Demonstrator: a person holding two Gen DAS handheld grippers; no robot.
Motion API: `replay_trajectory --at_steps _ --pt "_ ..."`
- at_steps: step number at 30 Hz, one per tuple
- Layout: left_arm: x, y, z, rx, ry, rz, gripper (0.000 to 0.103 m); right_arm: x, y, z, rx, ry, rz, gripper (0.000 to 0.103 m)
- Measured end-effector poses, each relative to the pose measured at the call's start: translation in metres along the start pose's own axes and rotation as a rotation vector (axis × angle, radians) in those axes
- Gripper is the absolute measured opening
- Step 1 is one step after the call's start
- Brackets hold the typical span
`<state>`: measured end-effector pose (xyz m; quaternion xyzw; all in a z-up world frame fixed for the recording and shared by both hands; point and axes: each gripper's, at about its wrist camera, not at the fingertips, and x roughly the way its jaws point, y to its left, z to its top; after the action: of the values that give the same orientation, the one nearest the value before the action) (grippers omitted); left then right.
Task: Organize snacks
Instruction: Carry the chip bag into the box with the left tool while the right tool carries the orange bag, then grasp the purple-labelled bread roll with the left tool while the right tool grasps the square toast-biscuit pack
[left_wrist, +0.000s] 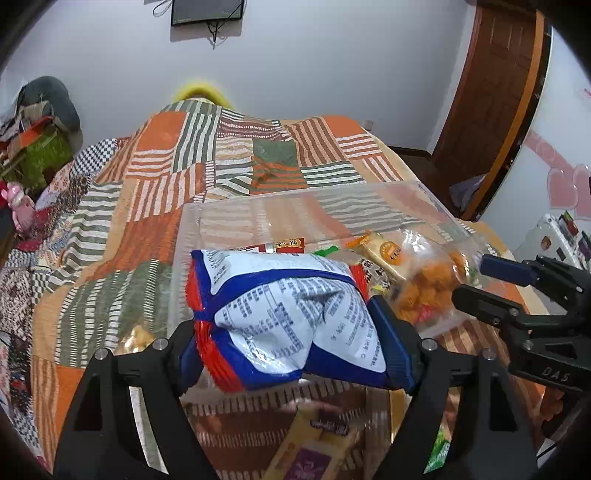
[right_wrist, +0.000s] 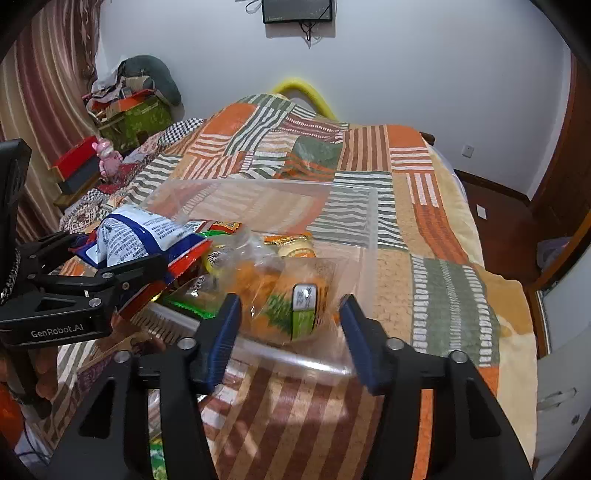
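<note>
Two claws are at work over the bed (left_wrist: 155, 177), and we take them left to right. Our left claw (left_wrist: 295, 332) is clamped on a blue-and-white pouch (left_wrist: 291, 314), its blue pads pressing both ends so that the pack bulges between them. We judge that the step in hand is carrying this pouch to the clear bin (left_wrist: 192, 236), whose near wall stands just ahead of the claw; the pouch hangs at or just over the rim. More packs already lie inside, ahead and to the right. The next move, we think, calls for easing the pouch forward past the rim, lowering it onto the packs, then spreading the fingers.

Our right claw (right_wrist: 290, 325) stands with its fingers apart and holds nothing. A bag of orange puffs (right_wrist: 291, 291) sits between and just beyond the fingertips, inside the bin by its near wall (right_wrist: 295, 356); we cannot tell whether the pads touch it. It looks freshly dropped, so this claw should go back for another snack. Loose packs (left_wrist: 310, 443) lie on the bed under the left claw, outside the bin.
</note>
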<state>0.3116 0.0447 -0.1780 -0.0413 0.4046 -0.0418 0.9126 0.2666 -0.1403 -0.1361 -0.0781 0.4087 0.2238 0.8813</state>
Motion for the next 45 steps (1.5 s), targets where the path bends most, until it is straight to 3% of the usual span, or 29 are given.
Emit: replay_trajectory --at_steps 6,13,22,31,40,42,43,45 --pt "-0.035 -0.001 -0.003 -0.003 -0.048 -0.001 0.09 -0.028 0.002 -0.005 0.002 -0.044 -0.005 0.068" --pt "-0.087 -0.002 -0.018 0.03 -0.115 0.033 0.094 -0.066 0.016 -0.015 -0.012 -0.107 -0.003 0.083" --pt "-0.135 0.009 -0.065 0.03 -0.108 0.055 0.096 -0.087 0.045 -0.047 -0.014 -0.104 0.039 0.089" --pt "-0.143 0.017 -0.123 0.006 -0.031 0.066 0.096 -0.067 0.078 -0.087 -0.019 -0.001 0.084 0.092" --pt "-0.129 0.025 -0.157 -0.052 0.049 0.05 0.096 -0.04 0.095 -0.109 -0.039 0.09 0.062 0.092" --pt "-0.127 0.024 -0.159 -0.05 0.056 0.05 0.096 -0.037 0.096 -0.112 -0.037 0.1 0.064 0.088" --pt "-0.126 0.024 -0.16 -0.047 0.06 0.05 0.096 -0.036 0.095 -0.113 -0.032 0.105 0.077 0.081" --pt "-0.122 0.023 -0.159 -0.042 0.065 0.05 0.096 -0.038 0.092 -0.113 -0.024 0.106 0.09 0.08"
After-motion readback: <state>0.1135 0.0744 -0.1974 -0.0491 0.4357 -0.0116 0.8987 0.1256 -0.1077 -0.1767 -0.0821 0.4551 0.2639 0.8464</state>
